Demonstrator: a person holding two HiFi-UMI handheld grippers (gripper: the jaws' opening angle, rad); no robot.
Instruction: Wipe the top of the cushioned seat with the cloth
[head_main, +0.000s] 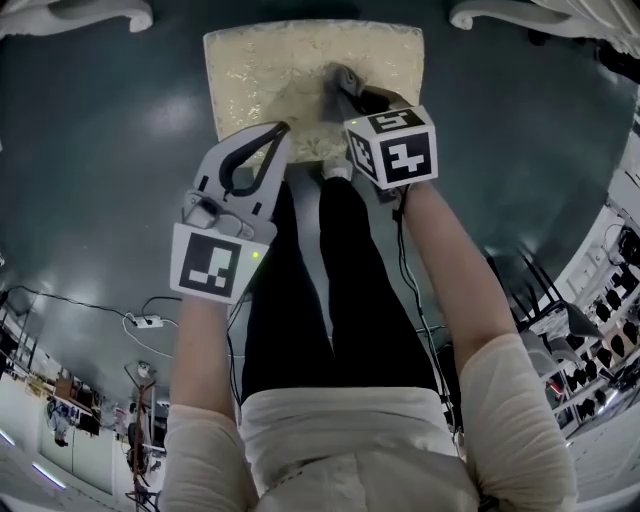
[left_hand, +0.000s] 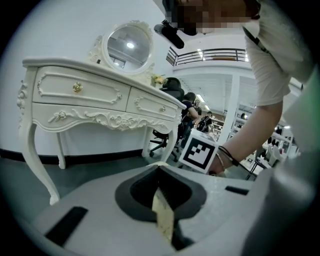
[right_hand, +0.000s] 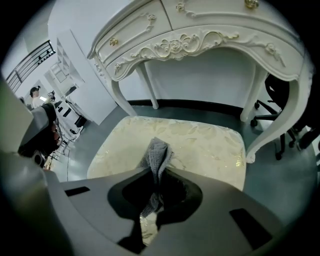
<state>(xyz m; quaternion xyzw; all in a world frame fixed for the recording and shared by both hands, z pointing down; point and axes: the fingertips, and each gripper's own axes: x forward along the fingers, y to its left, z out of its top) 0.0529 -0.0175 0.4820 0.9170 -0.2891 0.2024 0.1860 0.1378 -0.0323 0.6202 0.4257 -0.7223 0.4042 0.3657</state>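
Gripping the grey cloth (right_hand: 158, 151) between clenched jaws, the right gripper (right_hand: 155, 169) hung over the cushioned seat (right_hand: 205, 145) (contact unclear). The left gripper (left_hand: 159, 169) was closed and empty. Recommended: press the cloth flat and overlap the strokes.

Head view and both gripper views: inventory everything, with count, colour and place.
cushioned seat: one, cream with gold pattern, on the floor ahead
cloth: one, grey, over the seat, in the right gripper
dressing table: one, white, behind the seat
mirror: one, round, white frame, on the dressing table
floor: dark grey
power strip: one, white, floor at left
left gripper: grey, shut, empty, at the seat's near edge
right gripper: grey, shut on the cloth
legs: two, black trousers
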